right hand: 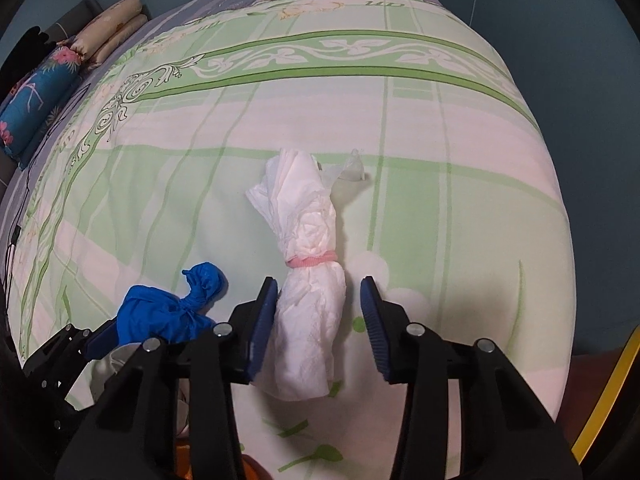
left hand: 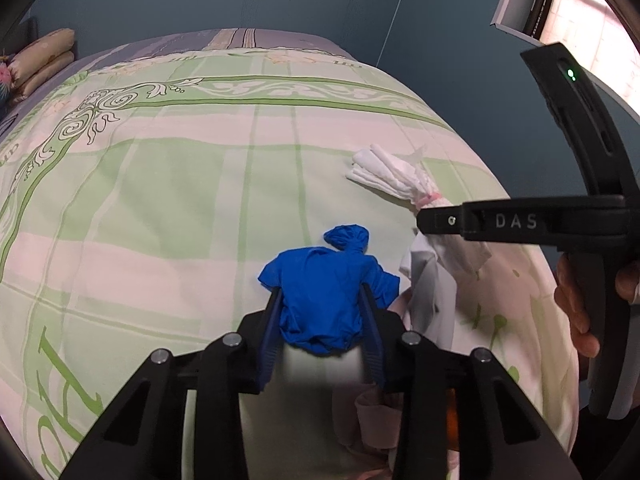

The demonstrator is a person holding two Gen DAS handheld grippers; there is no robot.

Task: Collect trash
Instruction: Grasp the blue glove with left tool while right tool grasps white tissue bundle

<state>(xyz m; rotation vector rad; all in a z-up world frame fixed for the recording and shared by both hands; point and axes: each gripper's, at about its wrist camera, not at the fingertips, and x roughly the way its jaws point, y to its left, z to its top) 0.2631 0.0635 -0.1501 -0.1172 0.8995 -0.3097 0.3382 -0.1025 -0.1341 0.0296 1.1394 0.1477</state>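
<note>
Near the bed's (right hand: 400, 128) front edge, toward its left, lies the blue knotted glove (left hand: 324, 300). The left claw (left hand: 324, 304) is pinching it — both pads press into its crumpled body, and only the knotted tip pokes out ahead of the fingers. Just to its right, the white tissue bundle (right hand: 308, 300), tied with a pink band (right hand: 312, 261), lies lengthwise pointing up the bed. The right claw (right hand: 318, 312) straddles its lower half: the left pad touches the paper, while the right pad stands apart from it, so this claw is partly spread and not gripping. Beyond the bundle's far end sits a small clear plastic piece (right hand: 354, 168), untouched.

As I judge it, collecting has barely begun — one piece is gripped, one is framed for the pinch, and both rest on the cover. No bin shows.
</note>
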